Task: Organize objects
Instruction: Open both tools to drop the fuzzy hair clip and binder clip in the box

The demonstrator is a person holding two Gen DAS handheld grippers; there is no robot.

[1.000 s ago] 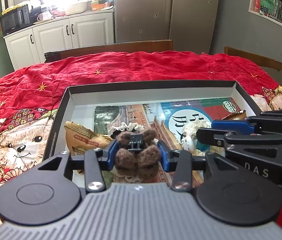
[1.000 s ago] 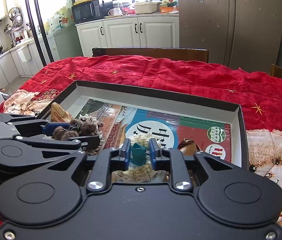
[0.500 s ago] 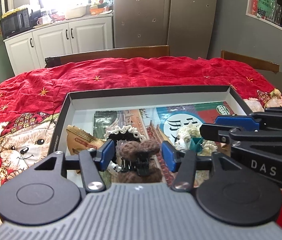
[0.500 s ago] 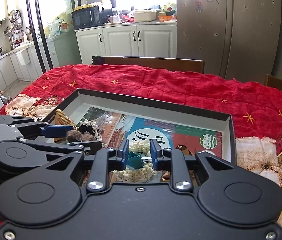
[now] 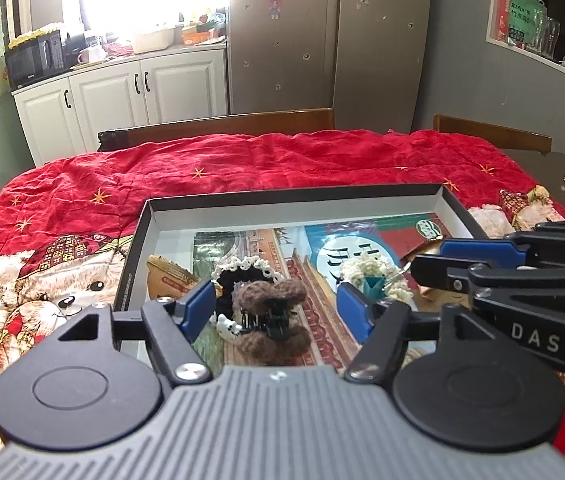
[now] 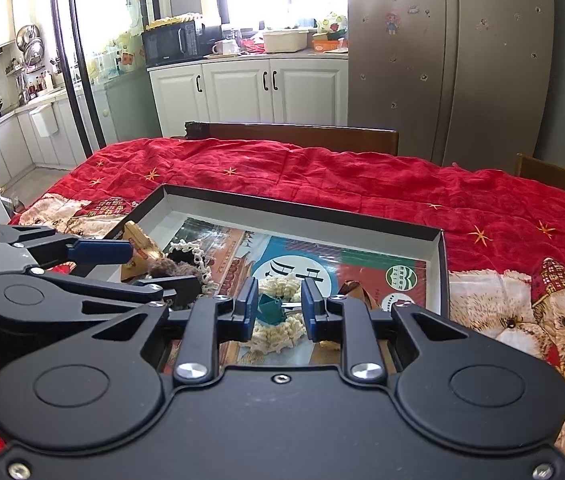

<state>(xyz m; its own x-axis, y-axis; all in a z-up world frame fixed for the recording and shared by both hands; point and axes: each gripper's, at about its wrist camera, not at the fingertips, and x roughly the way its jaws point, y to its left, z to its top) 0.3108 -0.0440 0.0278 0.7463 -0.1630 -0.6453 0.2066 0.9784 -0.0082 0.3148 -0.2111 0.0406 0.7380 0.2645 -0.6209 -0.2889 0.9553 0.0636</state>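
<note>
Red-clothed table, brown hair clip [image 5: 270,316] lengthwise between spread left claw [image 5: 276,310]; right claw [image 6: 279,310] likewise spread.

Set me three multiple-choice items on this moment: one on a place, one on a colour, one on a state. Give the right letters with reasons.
1. Where is the brown fuzzy hair claw?
A. inside the box
B. on the red quilt
C. on a chair

2. What colour is the binder clip?
A. yellow
B. green
C. pink

3. How is the left gripper?
A. clamped on the claw
B. open, pads clear of it
C. out of view

Right letters: A, it lies on the box's printed floor; B, green against the cream scrunchie; B, gaps show either side of the claw.
</note>
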